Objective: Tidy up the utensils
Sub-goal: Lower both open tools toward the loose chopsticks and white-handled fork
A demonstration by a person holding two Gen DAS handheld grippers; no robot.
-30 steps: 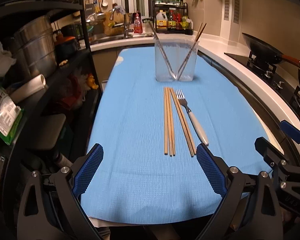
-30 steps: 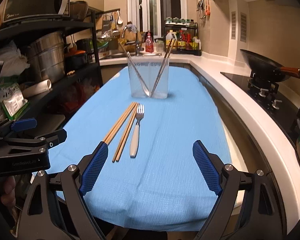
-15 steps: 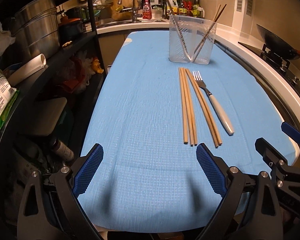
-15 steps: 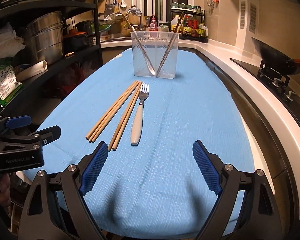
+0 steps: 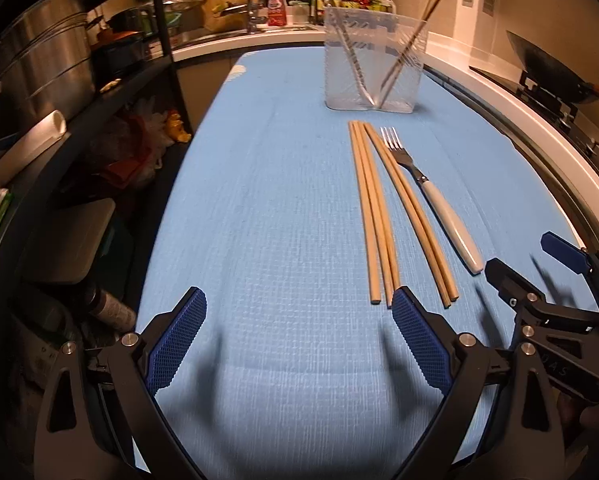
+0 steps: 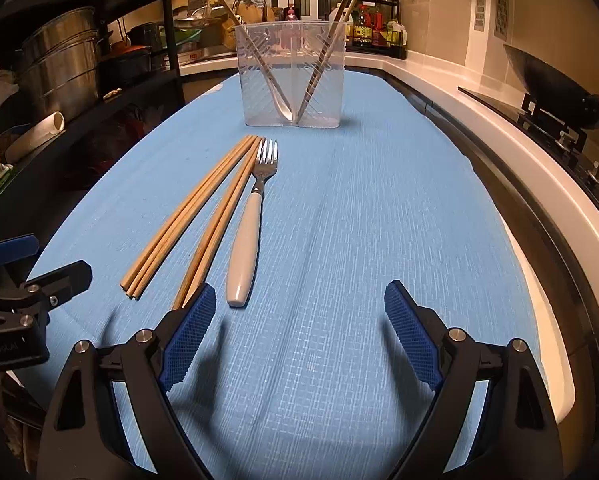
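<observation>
Several wooden chopsticks (image 5: 375,216) lie in two bundles on the blue cloth, also in the right wrist view (image 6: 195,208). A fork with a white handle (image 5: 451,224) lies right of them, seen too in the right wrist view (image 6: 245,248). A clear two-part holder (image 5: 373,66) stands at the far end with a utensil and chopsticks leaning in it; it also shows in the right wrist view (image 6: 293,74). My left gripper (image 5: 299,308) is open and empty, its right fingertip at the chopstick ends. My right gripper (image 6: 299,304) is open and empty just right of the fork handle.
The blue cloth (image 5: 267,200) covers a long table. A black shelf rack with steel pots (image 5: 47,60) stands on the left. A white counter edge and stove with a wok (image 6: 555,84) run along the right. A sink and bottles are behind the holder.
Both grippers have moved forward and lower over the cloth toward the chopsticks and fork. Nothing on the table has moved.
</observation>
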